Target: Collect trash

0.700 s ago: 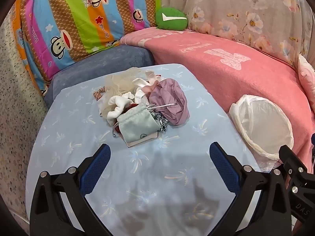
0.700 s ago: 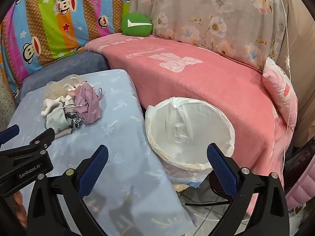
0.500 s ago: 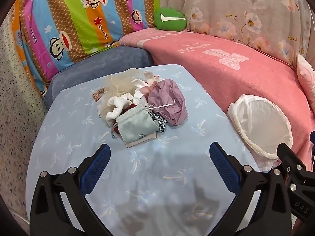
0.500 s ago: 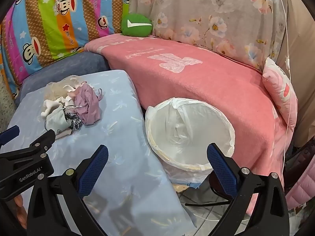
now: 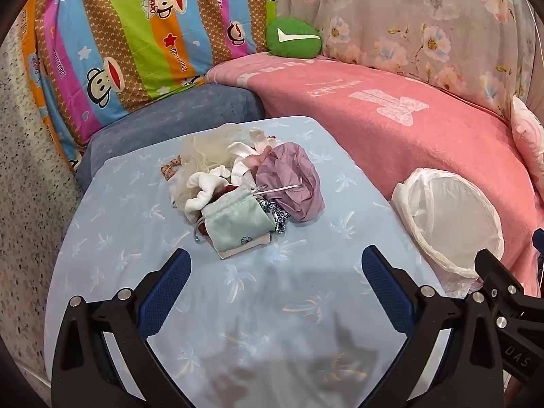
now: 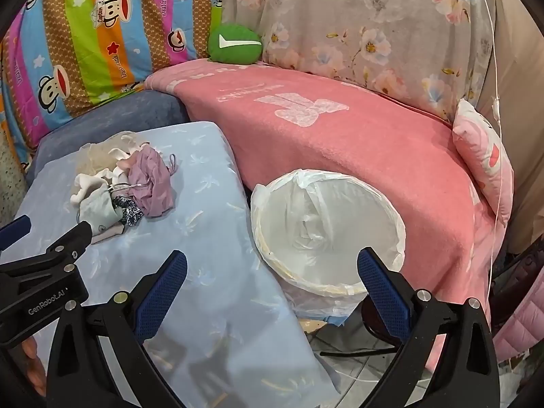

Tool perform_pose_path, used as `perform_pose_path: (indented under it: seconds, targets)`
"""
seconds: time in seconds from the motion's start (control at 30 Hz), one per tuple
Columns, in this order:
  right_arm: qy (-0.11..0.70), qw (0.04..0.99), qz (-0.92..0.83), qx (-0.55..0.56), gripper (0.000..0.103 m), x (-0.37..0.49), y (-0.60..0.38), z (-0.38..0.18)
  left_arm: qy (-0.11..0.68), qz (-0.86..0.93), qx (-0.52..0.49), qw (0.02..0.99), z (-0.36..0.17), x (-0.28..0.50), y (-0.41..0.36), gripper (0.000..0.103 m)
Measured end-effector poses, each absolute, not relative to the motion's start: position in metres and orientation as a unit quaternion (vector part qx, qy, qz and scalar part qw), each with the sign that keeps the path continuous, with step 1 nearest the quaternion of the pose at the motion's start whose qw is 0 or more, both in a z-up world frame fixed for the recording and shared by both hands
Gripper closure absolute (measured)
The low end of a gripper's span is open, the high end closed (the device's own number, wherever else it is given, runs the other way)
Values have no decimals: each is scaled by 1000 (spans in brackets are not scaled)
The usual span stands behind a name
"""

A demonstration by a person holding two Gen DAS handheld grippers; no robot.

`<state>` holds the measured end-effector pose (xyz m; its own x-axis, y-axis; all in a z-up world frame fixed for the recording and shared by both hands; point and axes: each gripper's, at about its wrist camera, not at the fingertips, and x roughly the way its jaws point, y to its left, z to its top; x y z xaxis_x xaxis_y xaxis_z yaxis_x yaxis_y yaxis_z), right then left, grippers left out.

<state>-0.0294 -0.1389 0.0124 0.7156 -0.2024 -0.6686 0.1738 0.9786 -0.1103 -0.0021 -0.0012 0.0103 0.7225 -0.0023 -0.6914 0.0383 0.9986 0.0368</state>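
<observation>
A pile of trash lies on the light blue cloth-covered table: a pale green pouch, a crumpled purple piece, white and cream scraps. The pile also shows in the right wrist view. A bin with a white liner stands at the table's right edge, also in the left wrist view. My left gripper is open and empty, short of the pile. My right gripper is open and empty, near the bin's front rim.
A pink blanket covers the sofa behind the bin. A striped monkey-print cloth, a green cushion and a floral cover lie at the back. A pink pillow sits far right. Floor and cable show below the bin.
The left gripper has drawn slightly back from the pile, which sits a little higher in view. The right view is almost unchanged. Both grippers stay open.
</observation>
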Motion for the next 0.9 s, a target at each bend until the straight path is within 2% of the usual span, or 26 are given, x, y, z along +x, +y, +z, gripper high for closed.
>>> perform_pose_path:
  seconds: [0.9]
  targets:
    - [362,926,-105,-16,6,-29,-142,17,361,-16,28,932,11,-4,-5,7]
